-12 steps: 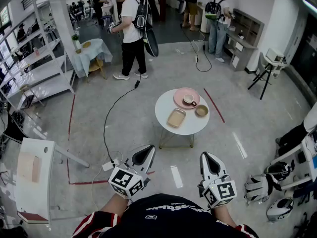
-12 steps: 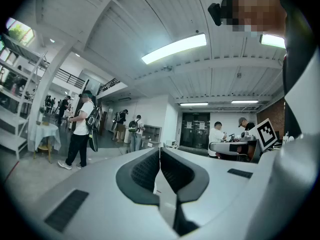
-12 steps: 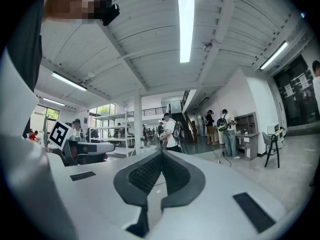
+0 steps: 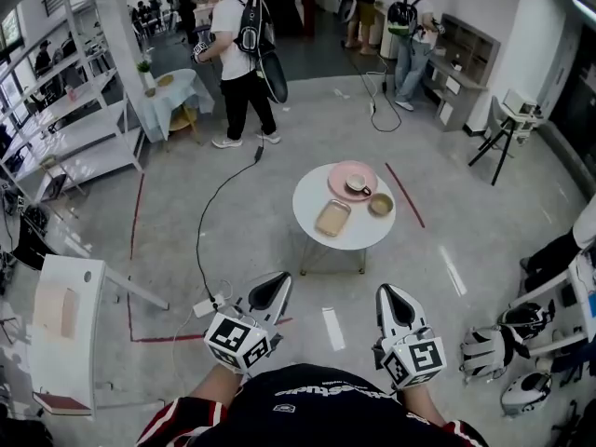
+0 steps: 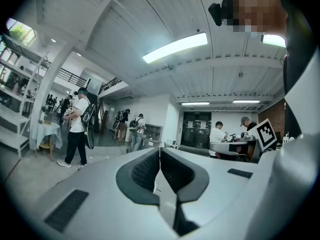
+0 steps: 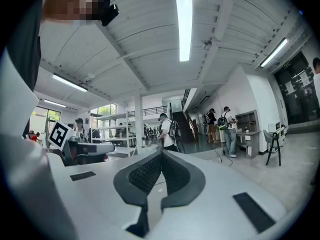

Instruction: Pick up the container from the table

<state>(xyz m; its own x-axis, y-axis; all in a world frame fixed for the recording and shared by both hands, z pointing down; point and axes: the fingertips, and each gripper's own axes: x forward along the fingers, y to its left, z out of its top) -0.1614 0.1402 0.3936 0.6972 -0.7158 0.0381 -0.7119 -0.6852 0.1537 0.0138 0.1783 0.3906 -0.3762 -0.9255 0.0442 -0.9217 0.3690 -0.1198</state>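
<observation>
A tan rectangular container (image 4: 332, 218) lies on the round white table (image 4: 321, 199) some way ahead of me on the floor. Beside it stand a pink plate (image 4: 338, 181) carrying a cup (image 4: 357, 186), and a small brown bowl (image 4: 380, 205). My left gripper (image 4: 279, 282) and right gripper (image 4: 387, 296) are held level near my body, well short of the table. Both are shut with nothing between the jaws. In the left gripper view (image 5: 159, 154) and the right gripper view (image 6: 161, 158) the pads meet; the table is hidden there.
A cable (image 4: 212, 212) runs across the floor to a power strip (image 4: 207, 307) left of the table. Red tape lines (image 4: 135, 250) mark the floor. A white bench (image 4: 61, 329) stands at left, gear and helmets (image 4: 507, 343) at right. Several people (image 4: 237, 54) stand farther back.
The view has crept slightly toward the table. The person with the backpack has stepped a little left. Both grippers hold their place.
</observation>
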